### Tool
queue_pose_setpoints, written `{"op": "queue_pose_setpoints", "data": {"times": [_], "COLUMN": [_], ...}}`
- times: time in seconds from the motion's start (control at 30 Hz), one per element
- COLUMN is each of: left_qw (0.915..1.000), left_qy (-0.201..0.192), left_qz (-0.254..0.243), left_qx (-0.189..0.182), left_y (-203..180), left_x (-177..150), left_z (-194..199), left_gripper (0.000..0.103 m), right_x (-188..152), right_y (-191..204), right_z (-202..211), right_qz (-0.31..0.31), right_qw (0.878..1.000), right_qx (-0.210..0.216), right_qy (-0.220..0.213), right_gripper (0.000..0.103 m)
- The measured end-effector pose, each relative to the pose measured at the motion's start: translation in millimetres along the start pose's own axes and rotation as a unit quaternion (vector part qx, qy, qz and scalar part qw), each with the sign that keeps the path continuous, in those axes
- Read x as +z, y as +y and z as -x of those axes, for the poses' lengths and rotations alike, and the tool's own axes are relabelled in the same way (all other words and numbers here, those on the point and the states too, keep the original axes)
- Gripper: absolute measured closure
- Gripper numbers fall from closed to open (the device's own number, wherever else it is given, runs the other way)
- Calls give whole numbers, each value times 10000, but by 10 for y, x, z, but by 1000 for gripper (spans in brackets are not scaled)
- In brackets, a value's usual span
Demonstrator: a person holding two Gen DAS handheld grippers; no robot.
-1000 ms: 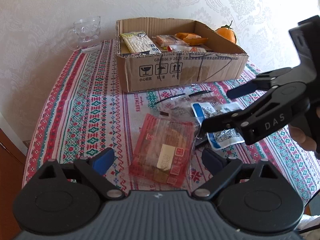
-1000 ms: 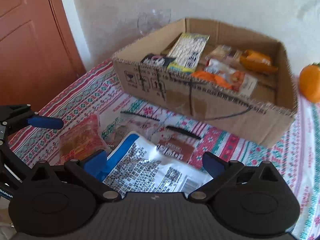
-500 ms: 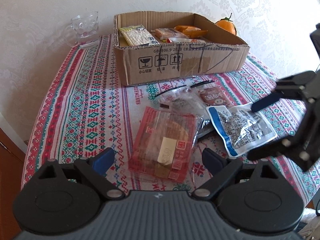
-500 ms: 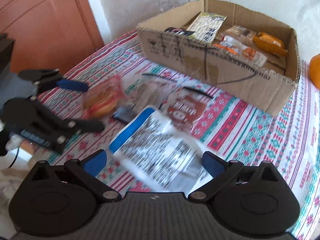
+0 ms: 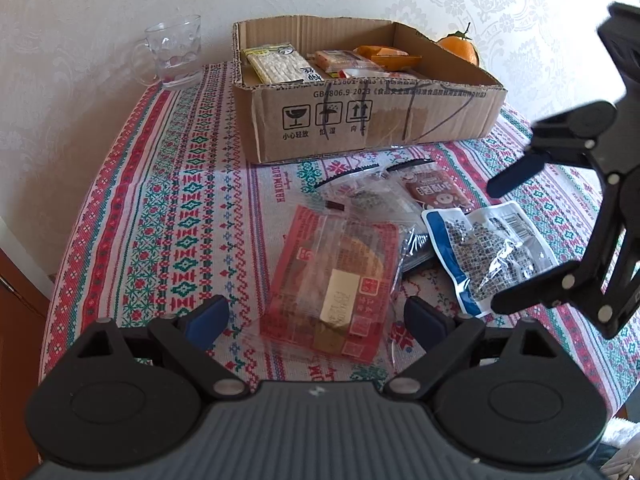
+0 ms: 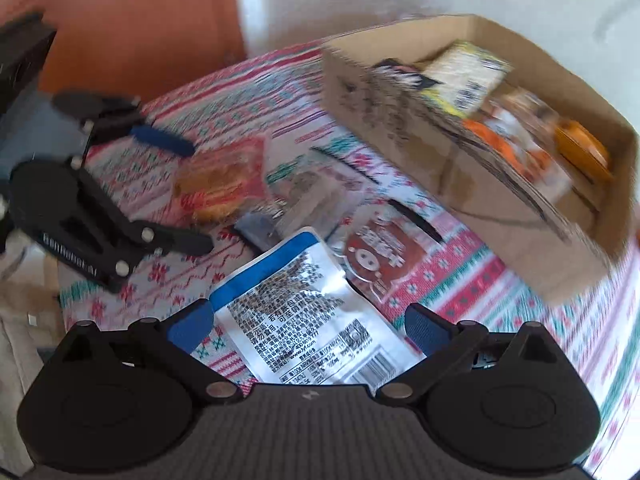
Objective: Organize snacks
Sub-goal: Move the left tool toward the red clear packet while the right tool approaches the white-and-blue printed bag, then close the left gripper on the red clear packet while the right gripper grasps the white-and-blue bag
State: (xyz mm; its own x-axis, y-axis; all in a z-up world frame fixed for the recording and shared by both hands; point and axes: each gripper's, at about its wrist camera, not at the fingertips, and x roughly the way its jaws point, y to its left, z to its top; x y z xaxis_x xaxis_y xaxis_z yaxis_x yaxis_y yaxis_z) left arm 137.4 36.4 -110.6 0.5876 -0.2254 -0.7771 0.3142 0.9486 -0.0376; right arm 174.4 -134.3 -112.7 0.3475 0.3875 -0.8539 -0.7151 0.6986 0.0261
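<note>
Both sets of jaws gape wide, empty: left gripper [image 5: 312,316] over the red snack packet [image 5: 336,280], right gripper [image 6: 308,324] over the blue-edged packet [image 6: 296,320], mid-frame on the tabletop [image 5: 160,208].

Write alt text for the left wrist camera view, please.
Open left tongs hover over a red snack packet on a patterned tablecloth, with more packets beside it. Behind stands a cardboard box of snacks; the open right tongs enter from the right.

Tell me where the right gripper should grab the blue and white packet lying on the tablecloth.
Probably its sealed near edge: the blue and white packet lies flat between the open right gripper fingers, so come down from above and pinch that thin edge.
</note>
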Motion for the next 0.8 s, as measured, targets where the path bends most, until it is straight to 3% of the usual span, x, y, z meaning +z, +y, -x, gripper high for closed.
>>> {"op": "queue_pose_setpoints", "data": {"times": [0.13,0.33,0.6,0.8], "left_qw": [10000,9998,9986,9991], "left_qy": [-23,-9,-74,-116], "left_qz": [13,-185,-476,-395], "left_qx": [-64,-110,-228,-75], "left_y": [-17,-45,-27,50], "left_x": [7,17,83,161], "left_z": [6,-18,-91,-147], "left_gripper": [9,9,9,9], "right_x": [62,-104,-260,-215], "right_y": [-38,96,370,199], "right_z": [-75,35,50,20], "right_qz": [116,175,304,-123], "right_qw": [9990,9973,9988,9995], "right_qx": [302,505,-53,-284], "right_qy": [300,510,368,68], "right_gripper": [0,0,0,0]}}
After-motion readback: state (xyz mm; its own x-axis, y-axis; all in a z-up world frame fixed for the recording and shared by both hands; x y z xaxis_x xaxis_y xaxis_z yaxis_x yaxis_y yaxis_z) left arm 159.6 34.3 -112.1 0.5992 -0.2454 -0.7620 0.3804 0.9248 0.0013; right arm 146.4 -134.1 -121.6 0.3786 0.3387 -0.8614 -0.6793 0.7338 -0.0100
